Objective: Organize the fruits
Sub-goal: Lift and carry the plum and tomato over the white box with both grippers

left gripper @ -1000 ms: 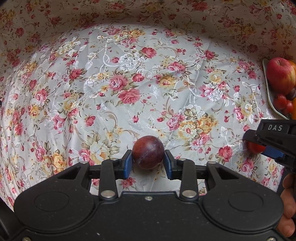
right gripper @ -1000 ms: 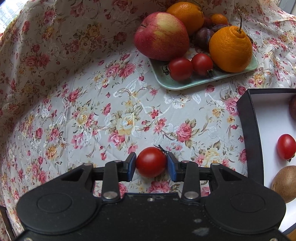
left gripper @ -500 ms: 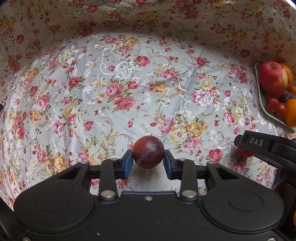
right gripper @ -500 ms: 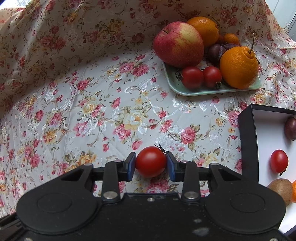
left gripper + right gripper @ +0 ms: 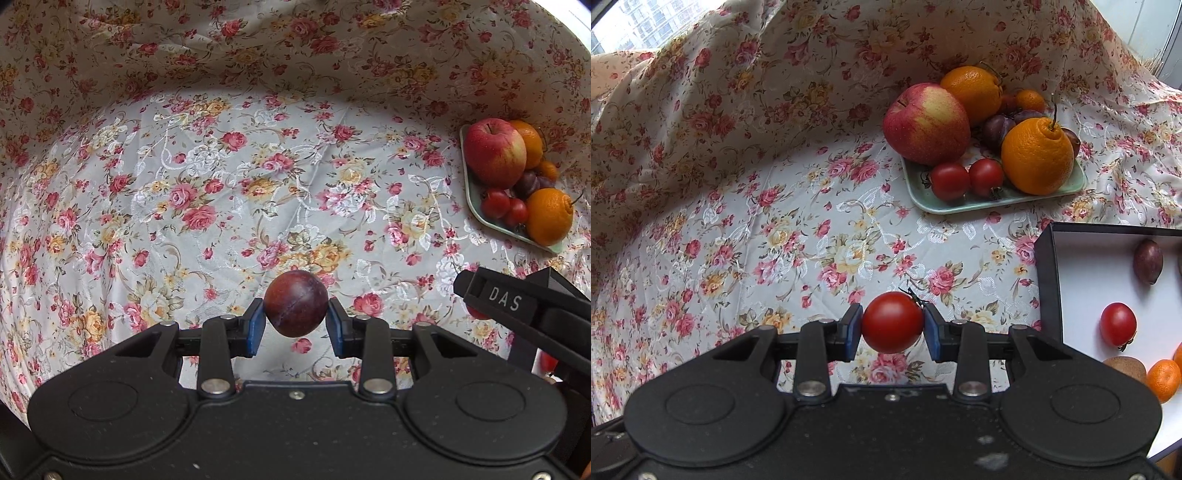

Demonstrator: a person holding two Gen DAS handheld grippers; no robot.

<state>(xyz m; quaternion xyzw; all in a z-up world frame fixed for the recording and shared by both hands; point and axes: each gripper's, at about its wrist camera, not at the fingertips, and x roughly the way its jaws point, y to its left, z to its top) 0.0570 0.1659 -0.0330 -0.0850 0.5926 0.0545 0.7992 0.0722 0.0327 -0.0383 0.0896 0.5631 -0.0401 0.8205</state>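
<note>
My left gripper (image 5: 295,323) is shut on a dark red plum (image 5: 295,308) and holds it above the floral cloth. My right gripper (image 5: 892,326) is shut on a red tomato (image 5: 892,321), also above the cloth. The right gripper's body (image 5: 524,310) shows at the right of the left wrist view. A pale green tray (image 5: 960,206) at the back right holds an apple (image 5: 925,123), oranges, plums and two tomatoes. A black box with a white floor (image 5: 1082,280) at the right holds a plum, a tomato, a kiwi and small oranges.
The floral cloth (image 5: 184,184) covers the table and rises as a wall at the back and left. The tray also shows in the left wrist view (image 5: 476,206) at the far right. A window (image 5: 635,26) shows at the top left behind the cloth.
Both grippers have risen and pulled back with their fruit held. More of the tray and the box has come into view.
</note>
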